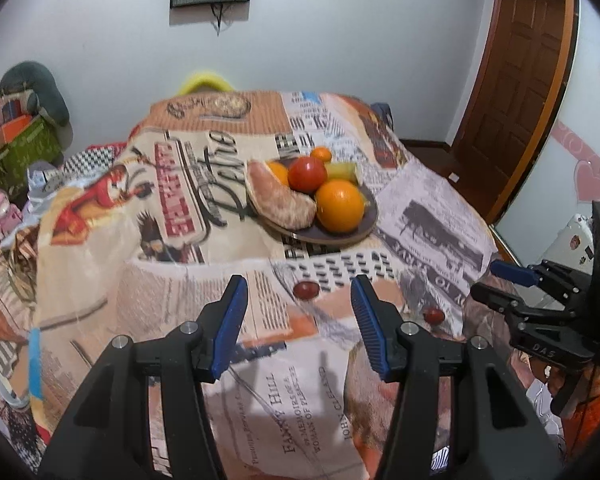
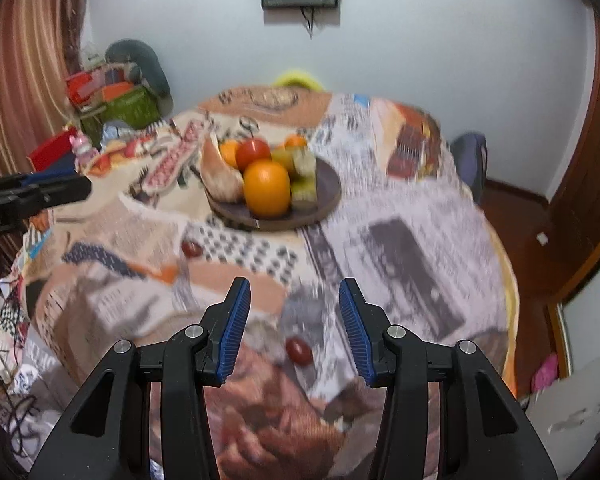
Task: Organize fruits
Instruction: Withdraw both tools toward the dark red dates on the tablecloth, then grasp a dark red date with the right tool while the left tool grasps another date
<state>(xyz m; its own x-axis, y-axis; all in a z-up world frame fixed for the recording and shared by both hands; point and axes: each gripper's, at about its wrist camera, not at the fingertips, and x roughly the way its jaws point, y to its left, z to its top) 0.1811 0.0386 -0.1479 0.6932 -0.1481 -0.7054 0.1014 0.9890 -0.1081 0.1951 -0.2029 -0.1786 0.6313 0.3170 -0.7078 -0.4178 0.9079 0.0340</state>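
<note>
While most fruit sits piled on the dark plate (image 1: 370, 224), two small red fruits (image 1: 307, 290) (image 2: 299, 350) lie loose on the desk (image 1: 148, 288); both the left claw (image 1: 298, 320) and right claw (image 2: 294, 318) hover agape, empty, presumably to collect them.

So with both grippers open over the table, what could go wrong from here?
The two small red fruits lie loose on a wrinkled tablecloth; a nudge from the jaws could roll one off the near edge. The plate is already piled high, so adding fruit might dislodge the orange. The right gripper view is blurred, which could spoil aim.
</note>
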